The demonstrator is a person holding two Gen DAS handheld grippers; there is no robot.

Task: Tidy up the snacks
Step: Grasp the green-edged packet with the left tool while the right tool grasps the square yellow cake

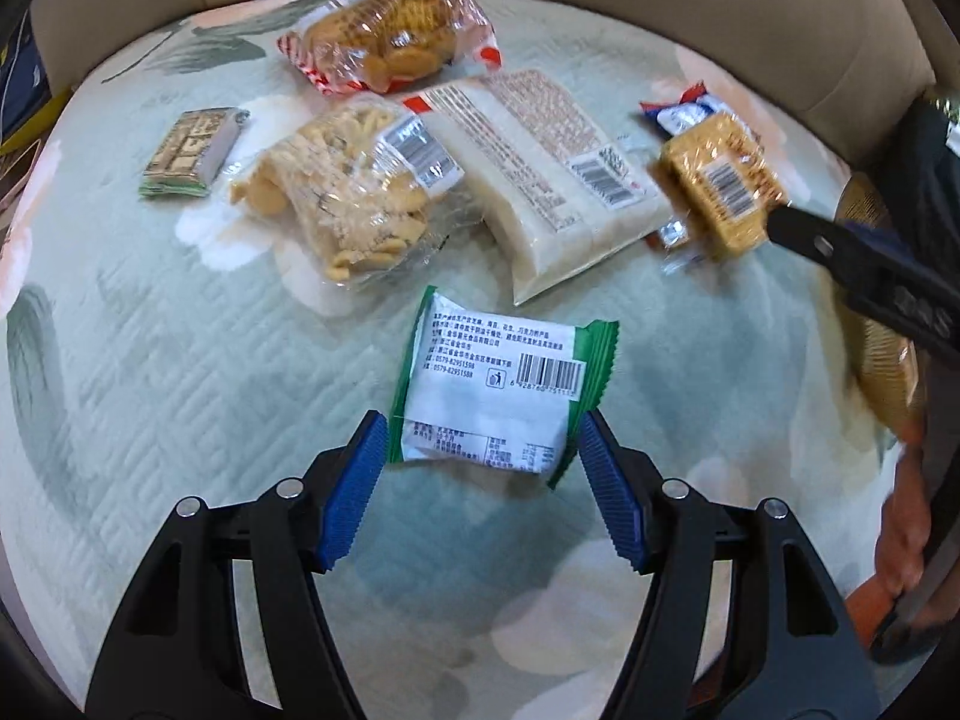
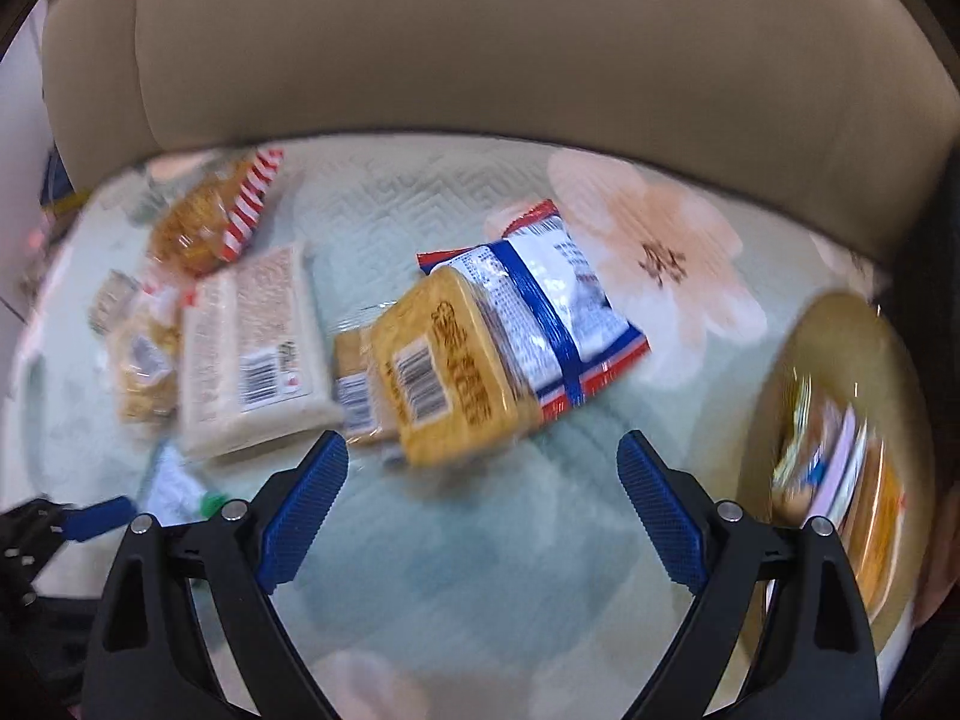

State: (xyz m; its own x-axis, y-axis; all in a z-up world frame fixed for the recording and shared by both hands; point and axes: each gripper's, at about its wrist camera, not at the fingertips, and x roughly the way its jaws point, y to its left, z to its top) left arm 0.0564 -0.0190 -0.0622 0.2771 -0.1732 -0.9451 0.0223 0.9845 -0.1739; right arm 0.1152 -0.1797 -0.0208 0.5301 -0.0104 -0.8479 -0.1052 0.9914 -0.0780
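Note:
A green-and-white snack packet [image 1: 498, 384] lies label up on the quilted floral cloth [image 1: 180, 360]. My left gripper [image 1: 480, 420] is open around it, one blue pad at each side edge. A yellow biscuit packet [image 2: 444, 360] with a barcode sits just beyond my right gripper [image 2: 483, 450], which is wide open with nothing between its pads. In the left wrist view the same yellow packet [image 1: 714, 192] shows at the tip of a right finger [image 1: 804, 234]. The right wrist view is blurred by motion.
A golden plate [image 2: 780, 360] at the right holds several packets. On the cloth lie a blue-white packet [image 2: 558, 300], a long white packet [image 1: 540, 174], a clear biscuit bag [image 1: 342, 198], a red-striped pastry bag [image 1: 390, 36] and a small green packet [image 1: 186, 153]. A beige sofa back [image 2: 480, 48] rises behind.

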